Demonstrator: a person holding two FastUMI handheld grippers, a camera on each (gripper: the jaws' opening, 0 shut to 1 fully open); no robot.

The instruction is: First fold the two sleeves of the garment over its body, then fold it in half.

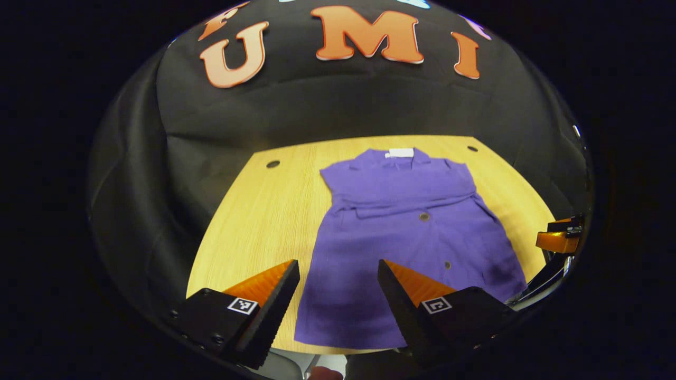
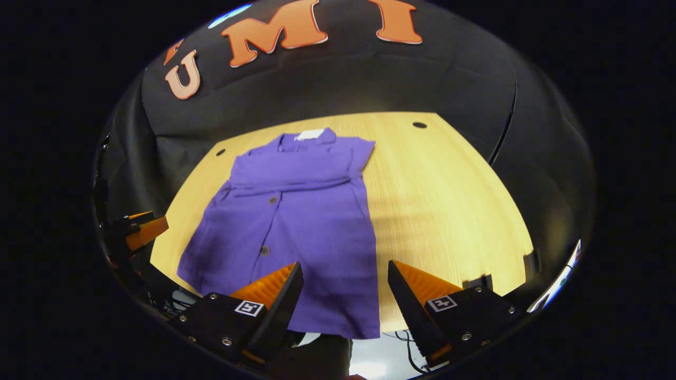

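Note:
A purple buttoned garment (image 1: 406, 243) lies flat on the wooden table (image 1: 264, 211), collar at the far end, hem at the near edge. Both sleeves lie folded across its chest in a band (image 1: 406, 203). In the right gripper view the same garment (image 2: 296, 221) sits left of centre. My left gripper (image 1: 338, 301) hovers open above the hem's left part, nothing between its fingers. My right gripper (image 2: 343, 301) hangs open over the hem's right corner, also holding nothing. The right gripper's fingertips (image 1: 560, 237) peek in at the far right of the left gripper view; the left gripper's fingertips (image 2: 142, 229) show at the left of the right gripper view.
The table (image 2: 449, 200) has bare wood on both sides of the garment and small round holes (image 1: 273, 164) (image 2: 420, 125) near its far corners. Black cloth walls surround it. Cables and a pale floor patch (image 2: 385, 348) lie below the near edge.

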